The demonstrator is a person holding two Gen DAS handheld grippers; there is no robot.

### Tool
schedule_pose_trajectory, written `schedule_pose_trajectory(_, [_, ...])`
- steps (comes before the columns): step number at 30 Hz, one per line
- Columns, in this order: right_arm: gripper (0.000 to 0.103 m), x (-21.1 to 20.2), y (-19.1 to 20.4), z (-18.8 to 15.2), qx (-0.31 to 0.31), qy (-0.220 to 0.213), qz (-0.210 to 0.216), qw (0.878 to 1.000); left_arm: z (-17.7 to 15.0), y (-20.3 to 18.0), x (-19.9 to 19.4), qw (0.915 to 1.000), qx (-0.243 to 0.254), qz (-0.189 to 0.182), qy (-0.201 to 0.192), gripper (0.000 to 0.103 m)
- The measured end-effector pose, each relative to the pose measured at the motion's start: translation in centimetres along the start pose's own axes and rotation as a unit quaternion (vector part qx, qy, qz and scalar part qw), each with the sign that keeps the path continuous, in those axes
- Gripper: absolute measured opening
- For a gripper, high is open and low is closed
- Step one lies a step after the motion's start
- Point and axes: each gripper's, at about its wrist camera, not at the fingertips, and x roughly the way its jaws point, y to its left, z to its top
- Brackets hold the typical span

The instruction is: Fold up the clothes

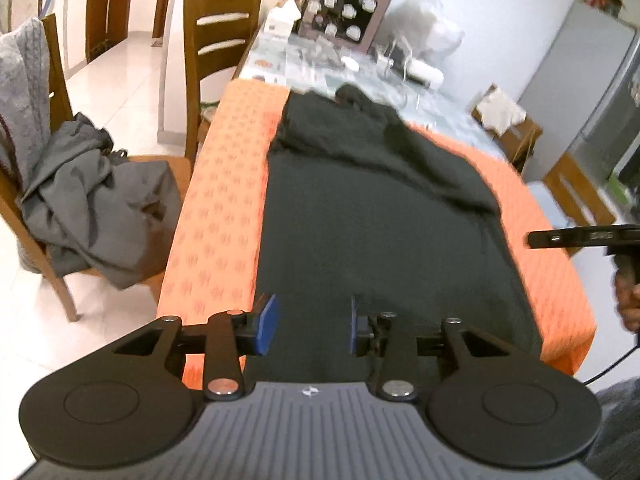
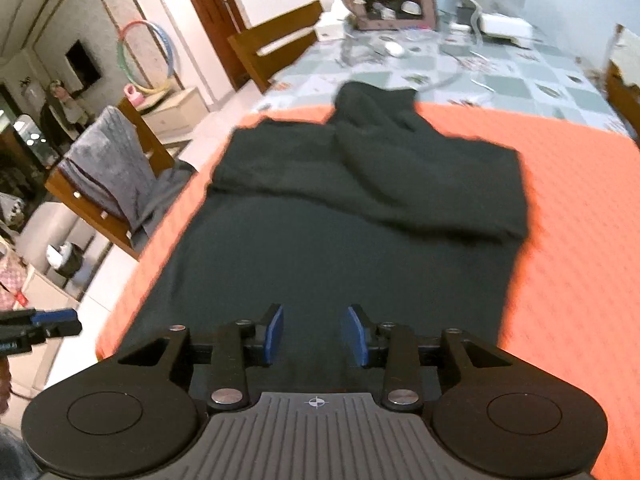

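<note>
We're looking down a long table [image 1: 452, 120], its near half draped in an orange cloth [image 1: 224, 208] and its far half in a pale checked covering [image 2: 500, 68], and right down the middle of that orange cloth lies our dark garment [image 1: 372, 232], a black knit top spread flat with its body running toward us. Its upper part is folded over on itself: from the right wrist view we see a sleeve or side panel laid across the chest, and the collar bunched up at the far edge, though motion blur makes the exact folds hard for us to read. Off to the left stands a wooden chair [image 1: 60, 272] heaped with a grey garment [image 1: 92, 200], another chair [image 1: 216, 52] behind it. At the far end of the table sits a box printed with cups [image 1: 344, 12] among white clutter. Now the tools: our left gripper [image 1: 312, 328] hovers over the near hem, blue pads parted, nothing between them, not touching the cloth. Our right gripper [image 2: 316, 334] is the same story, jaws apart and empty above the garment's lower body. From the left view we catch the right gripper's black finger at the far right edge, with the person's hand [image 1: 628, 300] on its handle.
</note>
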Motion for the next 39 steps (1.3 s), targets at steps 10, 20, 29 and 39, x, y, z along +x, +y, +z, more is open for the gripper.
schedule_pose_trajectory(10, [0.056, 8.7, 5.8, 9.4, -0.055, -0.013, 0.01, 0.998, 5.9, 1.6, 0.6, 0.9998, 0.01, 0.006, -0.019, 0.061])
schedule_pose_trajectory(20, [0.058, 18.6, 11.4, 13.0, -0.114, 0.019, 0.014, 0.993, 7.8, 3.5, 0.8, 0.999, -0.021, 0.029, -0.028, 0.077])
schedule_pose_trajectory(29, [0.057, 24.6, 14.2, 13.5, -0.171, 0.046, 0.002, 0.984, 7.6, 4.1, 1.0, 0.9985, -0.037, 0.036, -0.02, 0.082])
schedule_pose_trajectory(39, [0.014, 23.9, 13.2, 13.9, -0.175, 0.028, -0.01, 0.984, 7.2, 3.0, 2.4, 0.9991, -0.011, 0.04, -0.008, 0.083])
